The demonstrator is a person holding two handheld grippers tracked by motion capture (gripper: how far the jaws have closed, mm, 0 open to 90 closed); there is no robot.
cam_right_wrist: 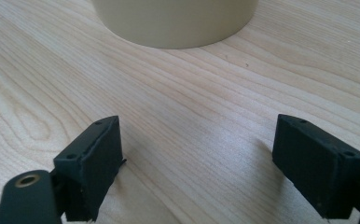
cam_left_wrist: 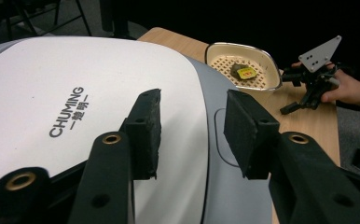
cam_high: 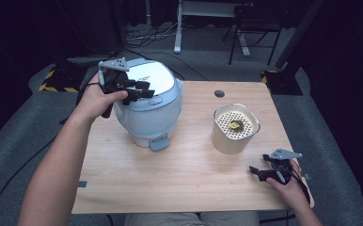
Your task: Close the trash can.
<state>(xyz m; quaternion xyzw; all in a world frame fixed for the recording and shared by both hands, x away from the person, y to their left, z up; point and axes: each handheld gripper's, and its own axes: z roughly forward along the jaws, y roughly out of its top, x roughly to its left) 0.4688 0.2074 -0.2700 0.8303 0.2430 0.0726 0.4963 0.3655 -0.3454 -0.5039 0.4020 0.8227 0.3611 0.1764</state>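
Your left tool (cam_high: 139, 92) hovers over the lid of the rice cooker (cam_high: 149, 106), upper left of centre in the high view, on the table (cam_high: 179, 174). Its jaws stand at a middling gap with nothing between them; in the left gripper view the pads (cam_left_wrist: 145, 133) sit just above the white lid panel, and the grey release button (cam_left_wrist: 222, 140) shows in the gap between them. I judge the step in hand to be pressing that button to open the lid. Bring one pad squarely over the button's middle, not its edge, and push straight down; the lid curves away there and a slanted push could slide off. Keep the tool clear of the lid's swing.

Your right tool (cam_high: 259, 170) rests low on the table at the lower right of the high view, jaws wide and empty, with the cream pot (cam_high: 235, 128) and its perforated insert just beyond it. Leave it there, or be ready to steady the cooker's body should it shift.
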